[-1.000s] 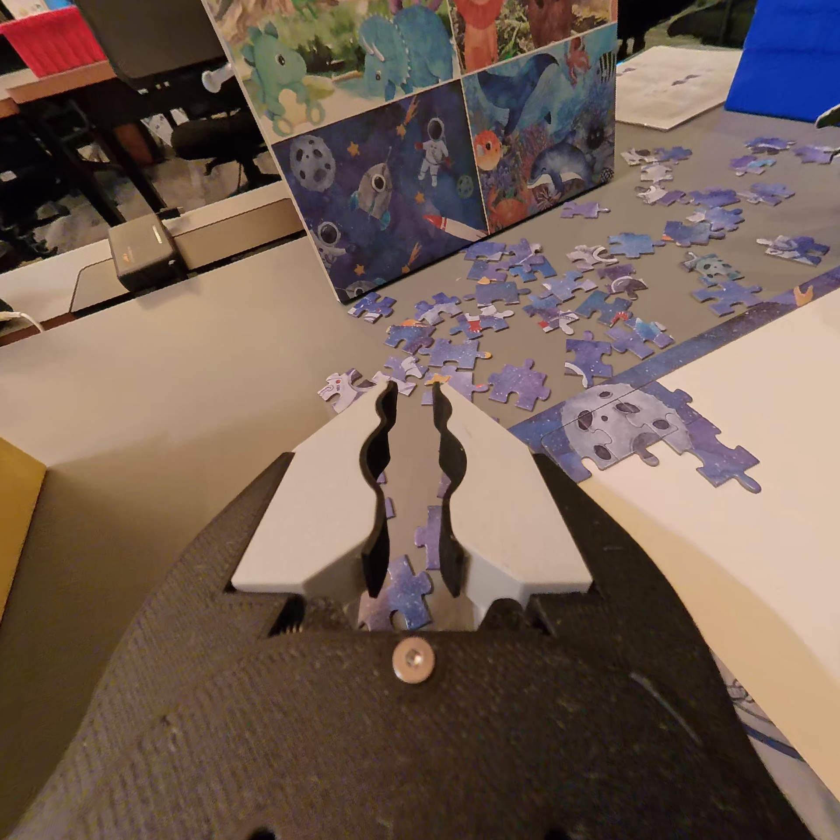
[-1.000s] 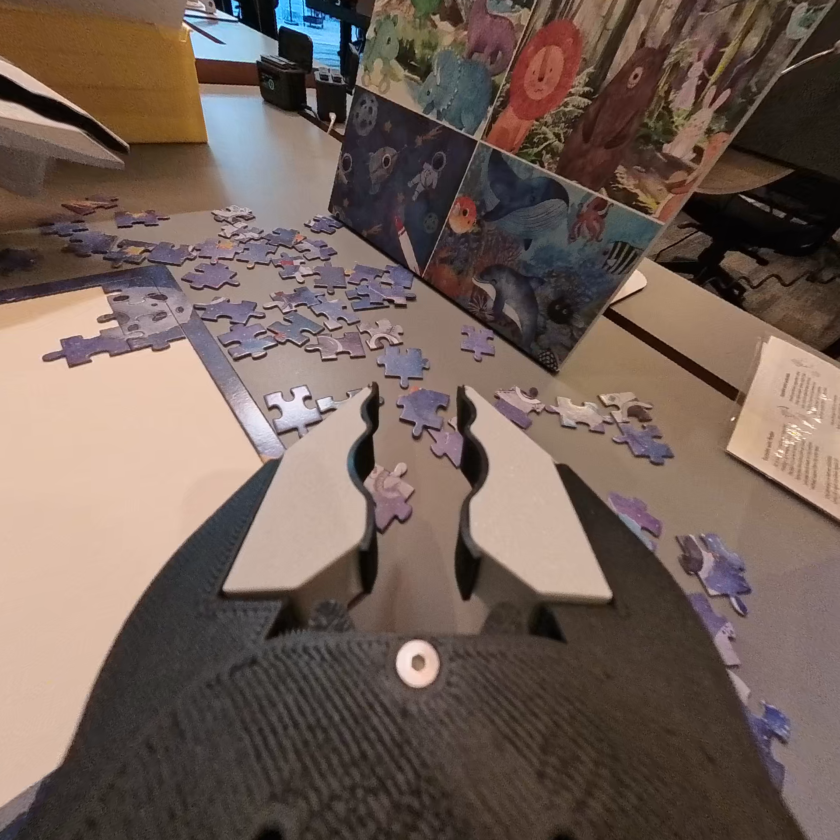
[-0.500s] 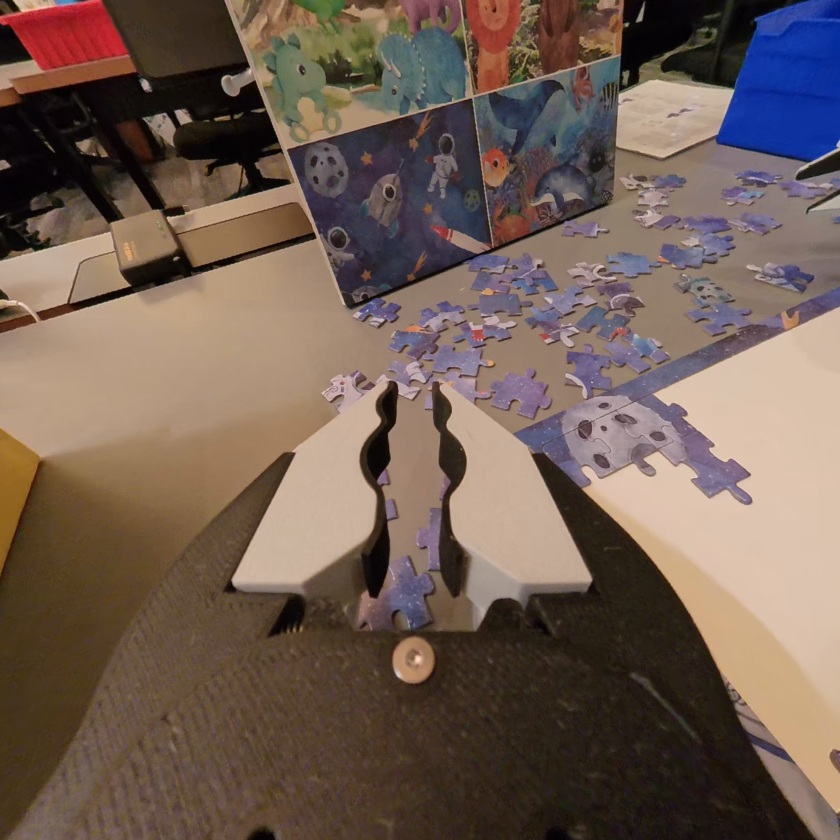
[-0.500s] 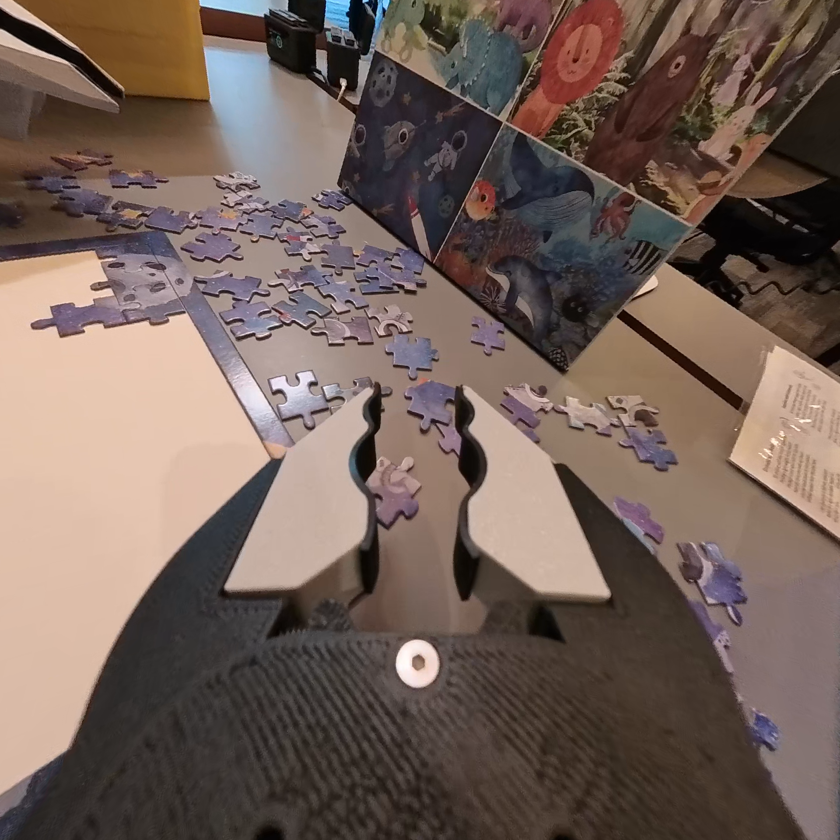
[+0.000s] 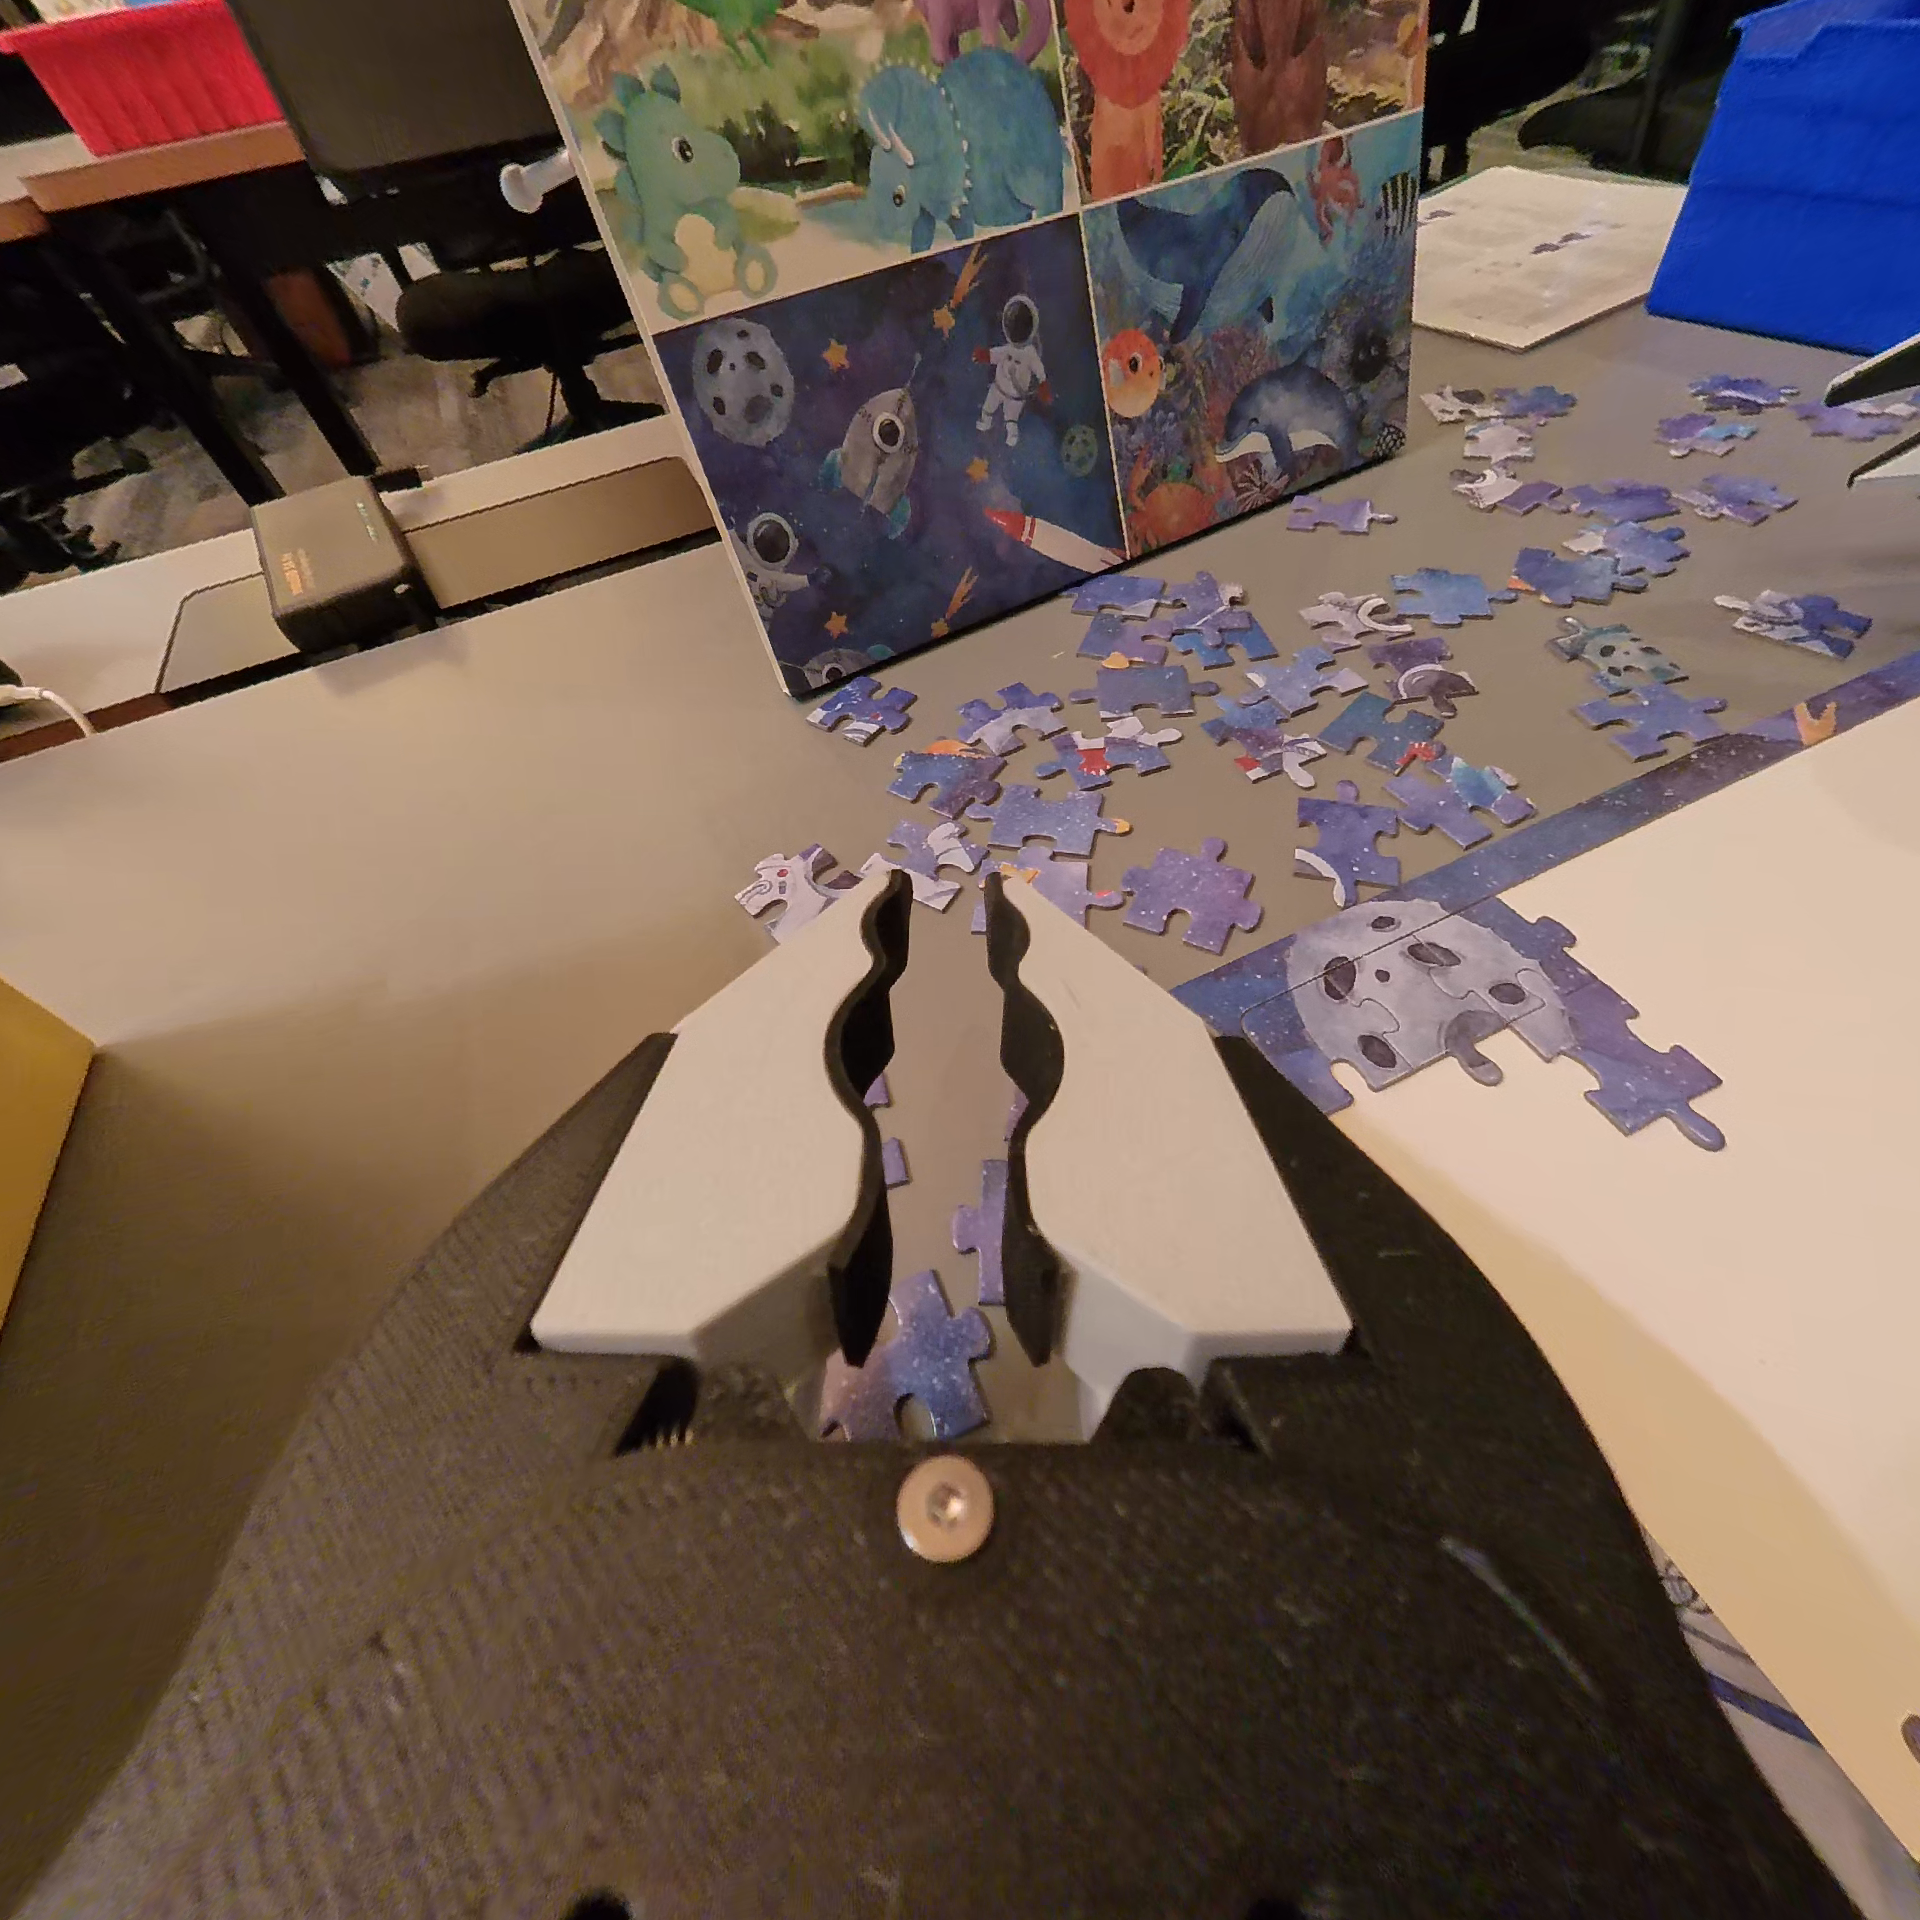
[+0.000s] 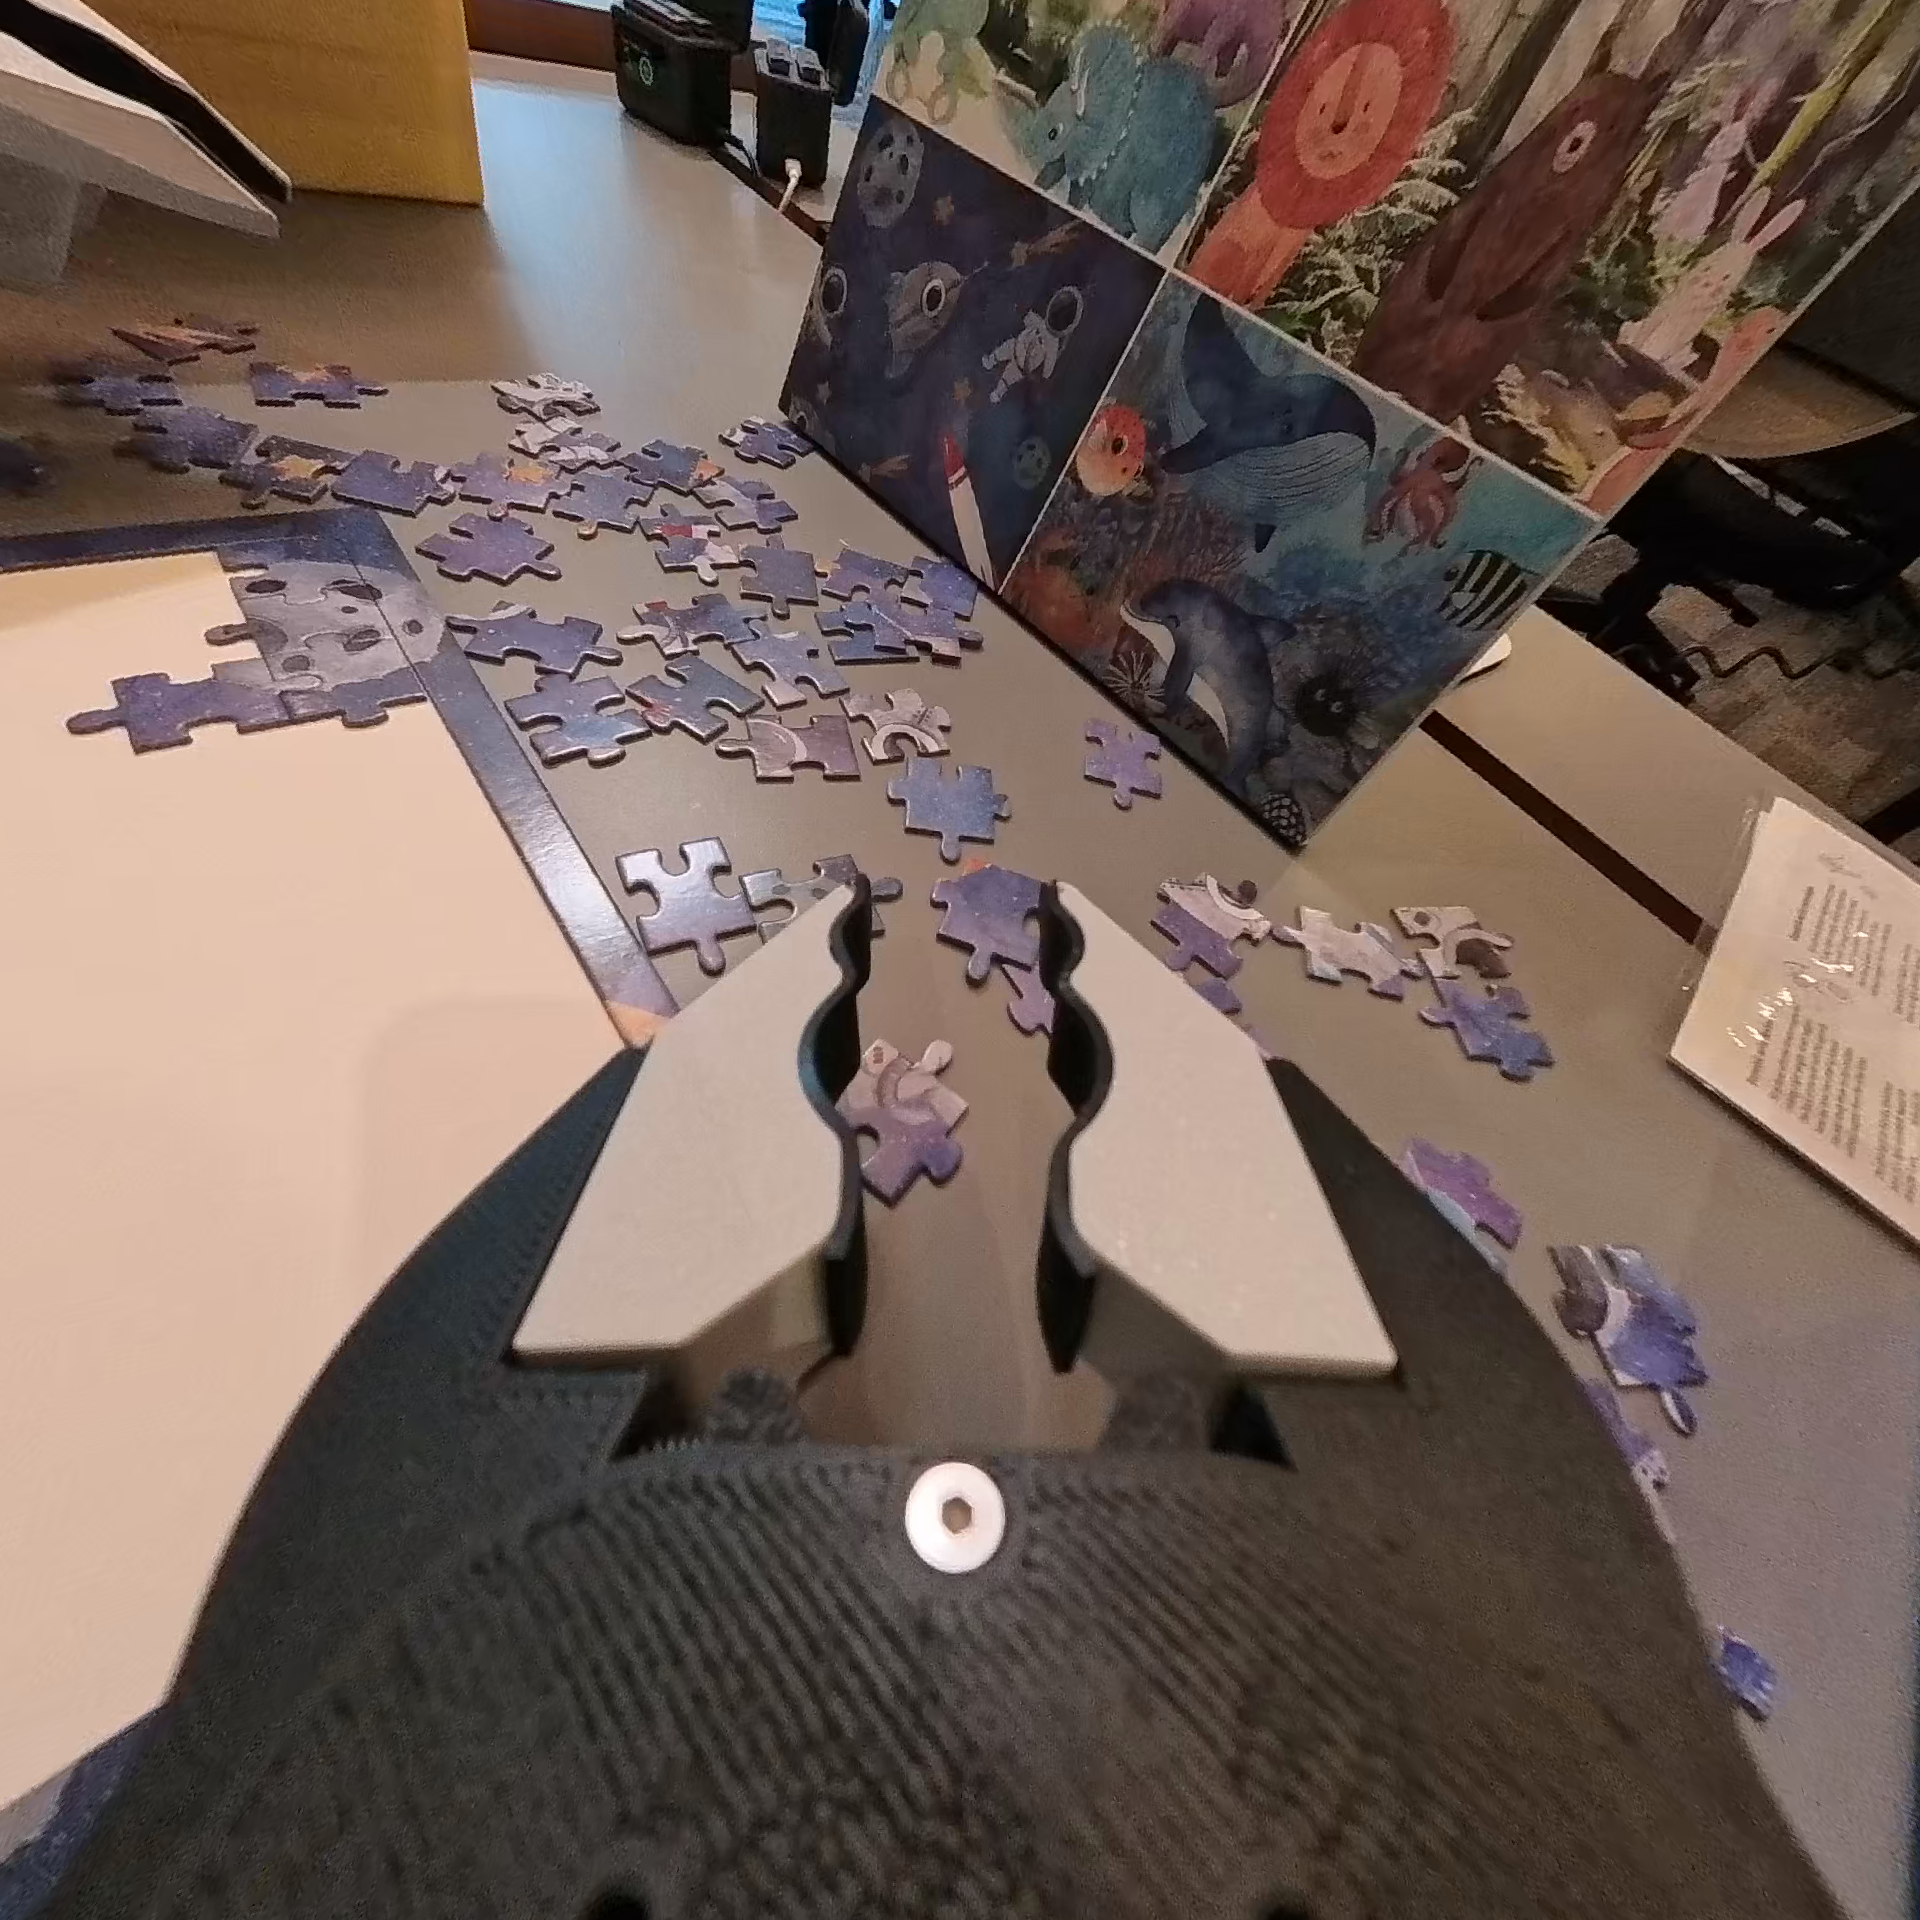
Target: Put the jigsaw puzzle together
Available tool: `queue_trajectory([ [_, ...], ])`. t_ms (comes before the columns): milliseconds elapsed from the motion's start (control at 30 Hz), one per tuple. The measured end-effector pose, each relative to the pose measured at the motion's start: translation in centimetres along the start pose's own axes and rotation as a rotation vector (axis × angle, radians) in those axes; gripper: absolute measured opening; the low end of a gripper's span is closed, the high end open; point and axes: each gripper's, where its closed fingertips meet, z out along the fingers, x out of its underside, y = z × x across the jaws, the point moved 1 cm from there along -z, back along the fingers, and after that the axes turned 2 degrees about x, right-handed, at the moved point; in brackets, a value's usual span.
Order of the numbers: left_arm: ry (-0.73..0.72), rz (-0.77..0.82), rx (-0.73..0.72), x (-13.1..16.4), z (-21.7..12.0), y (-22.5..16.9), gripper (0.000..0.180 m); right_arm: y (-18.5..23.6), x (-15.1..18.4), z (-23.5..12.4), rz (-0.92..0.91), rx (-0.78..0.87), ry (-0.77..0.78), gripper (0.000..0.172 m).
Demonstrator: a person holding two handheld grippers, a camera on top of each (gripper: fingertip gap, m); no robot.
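While both grippers are hovering with jaws apart and empty, the left gripper [image 5: 948, 894] over scattered puzzle pieces [image 5: 1190, 896] on the table [image 5: 416, 831]; the right gripper [image 6: 954, 902] is nearing a purple piece [image 6: 902, 1127].

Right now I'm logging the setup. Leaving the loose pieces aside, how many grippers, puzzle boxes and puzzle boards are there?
Grippers: 2 (left gripper, right gripper)
Puzzle box: 1
Puzzle board: 1
Total: 4
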Motion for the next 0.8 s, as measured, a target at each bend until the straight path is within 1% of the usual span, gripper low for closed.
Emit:
queue_trajectory([
  [100, 0.000, -0.001, -0.002, 0.0, 0.0, 0.0, 0.012, 0.0, 0.0, 0.0, 0.001, 0.000, 0.000, 0.031],
  [167, -0.004, -0.019, -0.035, 0.0, -0.1, 0.6, 0.015, 0.0, 0.0, 0.0, 0.001, -0.001, 0.000, 0.031],
  [267, -0.038, -0.079, -0.075, -0.3, -0.5, 1.6, 0.018, 0.0, 0.0, 0.0, 0.000, -0.001, 0.001, 0.031],
  [367, -0.086, -0.171, -0.085, -0.5, -1.1, 2.8, 0.019, 0.0, 0.0, 0.0, -0.001, -0.001, 0.002, 0.031],
  [500, -0.123, -0.320, -0.064, -0.4, -1.5, 3.9, 0.025, 0.1, 0.0, 0.0, -0.001, -0.002, 0.002, 0.031],
  [633, -0.097, -0.462, 0.038, 0.3, -1.1, 3.7, 0.033, 0.0, 0.0, 0.0, 0.001, -0.002, 0.003, 0.031],
  [700, -0.102, -0.479, 0.049, 0.4, -1.1, 3.7, 0.033, 0.0, 0.0, 0.0, 0.000, -0.002, 0.002, 0.031],
  [800, -0.120, -0.421, 0.024, 0.0, -1.4, 3.6, 0.032, 0.1, 0.0, 0.0, -0.001, -0.002, 0.003, 0.031],
])
